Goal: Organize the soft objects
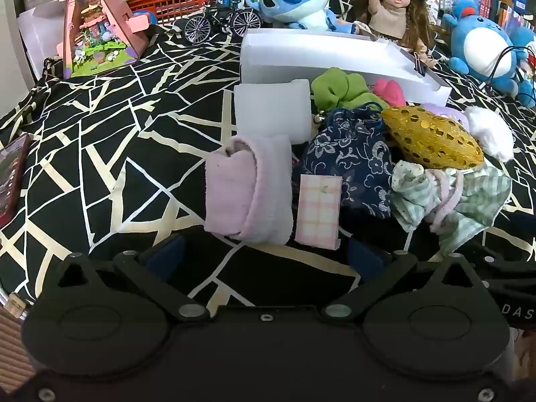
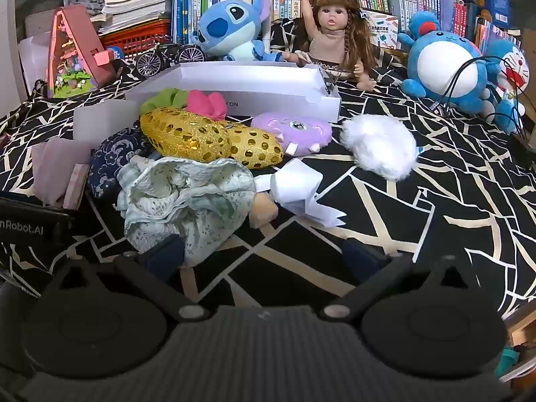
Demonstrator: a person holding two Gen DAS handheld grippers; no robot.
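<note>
A pile of soft things lies on the black patterned cloth before a white box (image 1: 321, 54) (image 2: 254, 82). In the left wrist view: a pink rolled towel (image 1: 246, 194), a white foam block (image 1: 272, 111), a pink checked pad (image 1: 320, 211), a navy floral pouch (image 1: 348, 160), a gold sequin pouch (image 1: 432, 137) (image 2: 207, 137), a green floral cloth (image 1: 452, 197) (image 2: 187, 201). My left gripper (image 1: 264, 256) is open, just short of the towel and pad. My right gripper (image 2: 264, 254) is open, its left finger at the cloth's edge.
A purple plush (image 2: 294, 130), a white fluffy ball (image 2: 380, 145) and white tissue (image 2: 301, 191) lie right of the pile. A Stitch plush (image 2: 231, 30), a doll (image 2: 335, 33), a blue round plush (image 2: 449, 70), a toy bicycle (image 1: 221, 20) and a pink triangular house (image 1: 97, 23) stand behind.
</note>
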